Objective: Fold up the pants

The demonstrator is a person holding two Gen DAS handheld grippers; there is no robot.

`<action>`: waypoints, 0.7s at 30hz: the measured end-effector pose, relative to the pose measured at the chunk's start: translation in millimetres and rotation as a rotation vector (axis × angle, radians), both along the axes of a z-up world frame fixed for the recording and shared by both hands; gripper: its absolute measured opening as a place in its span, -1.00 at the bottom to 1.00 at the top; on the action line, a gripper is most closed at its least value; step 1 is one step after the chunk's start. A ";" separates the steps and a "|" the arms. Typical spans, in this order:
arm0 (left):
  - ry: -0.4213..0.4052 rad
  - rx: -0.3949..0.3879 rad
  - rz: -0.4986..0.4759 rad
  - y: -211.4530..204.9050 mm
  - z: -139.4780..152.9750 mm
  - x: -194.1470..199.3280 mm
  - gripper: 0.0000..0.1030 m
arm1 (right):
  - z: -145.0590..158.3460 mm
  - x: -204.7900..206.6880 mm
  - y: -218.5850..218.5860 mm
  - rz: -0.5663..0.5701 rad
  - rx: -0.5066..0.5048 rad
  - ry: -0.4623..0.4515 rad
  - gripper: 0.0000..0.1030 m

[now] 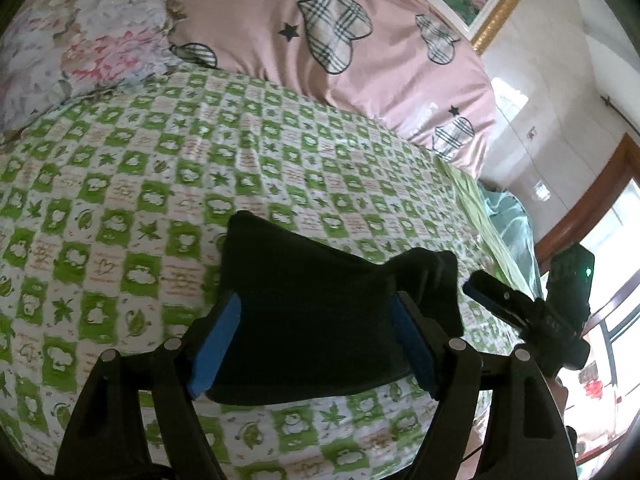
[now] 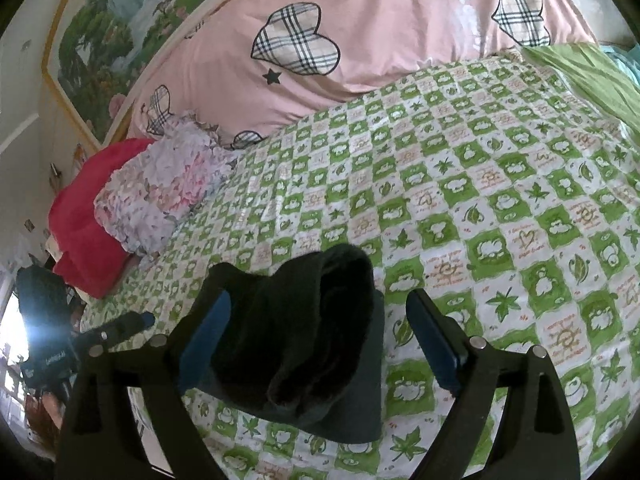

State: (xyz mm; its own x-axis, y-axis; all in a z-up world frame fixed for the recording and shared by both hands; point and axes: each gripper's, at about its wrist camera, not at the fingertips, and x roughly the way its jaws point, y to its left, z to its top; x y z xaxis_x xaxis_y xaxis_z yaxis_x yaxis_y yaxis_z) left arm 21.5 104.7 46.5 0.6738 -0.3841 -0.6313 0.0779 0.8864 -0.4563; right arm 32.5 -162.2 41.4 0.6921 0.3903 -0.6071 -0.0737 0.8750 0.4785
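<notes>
Pants (image 1: 312, 320): dark, folded bundle on green-checked bedsheet (image 1: 160, 184). Soft, limp, light, likely non-slip. Left gripper (image 1: 314, 344) and right gripper (image 2: 316, 344) spread wide, straddling, not pinching. Best hold: folded edges.

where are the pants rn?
The pants lie folded on the green checked sheet, low centre in both wrist views, between the open left gripper fingers, the pink quilt beyond.
</notes>
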 end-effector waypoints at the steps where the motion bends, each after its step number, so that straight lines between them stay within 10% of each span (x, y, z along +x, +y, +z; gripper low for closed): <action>1: 0.007 0.002 0.005 2.7 -1.5 1.3 0.52 | -1.7 -0.1 1.3 0.000 -0.002 0.006 0.74; 21: 0.136 0.026 0.004 5.8 -41.4 30.6 0.54 | -42.6 1.4 3.5 -0.011 0.065 0.113 0.74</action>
State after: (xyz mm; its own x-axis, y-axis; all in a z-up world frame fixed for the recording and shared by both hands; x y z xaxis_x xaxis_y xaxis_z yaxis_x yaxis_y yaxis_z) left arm 52.2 110.5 5.0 0.5828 -0.3642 -0.7264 0.0137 0.8982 -0.4394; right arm 33.9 -158.7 -1.2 0.6252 0.4240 -0.6552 -0.0068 0.8425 0.5387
